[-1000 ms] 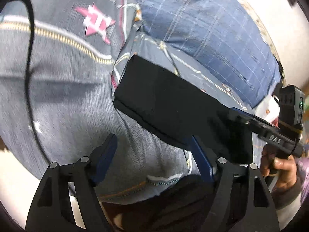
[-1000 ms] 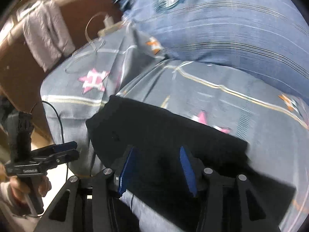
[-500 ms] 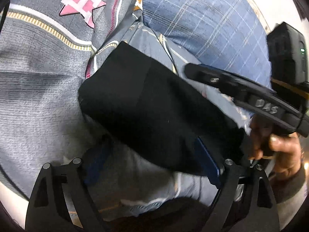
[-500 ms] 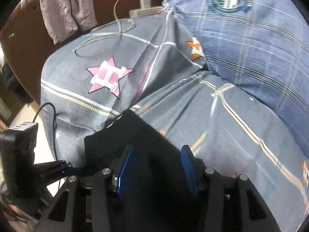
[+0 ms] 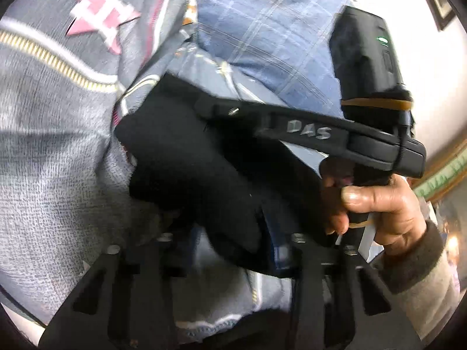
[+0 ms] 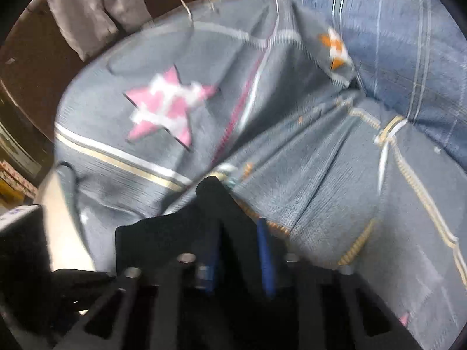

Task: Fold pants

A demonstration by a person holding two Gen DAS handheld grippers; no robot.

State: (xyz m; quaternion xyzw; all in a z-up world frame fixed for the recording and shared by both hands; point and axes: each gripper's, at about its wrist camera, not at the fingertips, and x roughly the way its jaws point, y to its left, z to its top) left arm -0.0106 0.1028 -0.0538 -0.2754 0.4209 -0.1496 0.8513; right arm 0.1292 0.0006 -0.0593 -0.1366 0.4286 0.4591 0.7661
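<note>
The black pants (image 5: pixel 198 169) have been bunching tighter since a second ago, and the right gripper (image 6: pixel 238 250) has swung in close over them. Its blue pads are pinching the cloth (blurred, yet fabric fills the gap). The left gripper (image 5: pixel 227 233) is sitting partly hidden under the bundle; its state is unclear. The pants are lying on the grey star-patterned bedspread (image 6: pixel 163 108).
</note>
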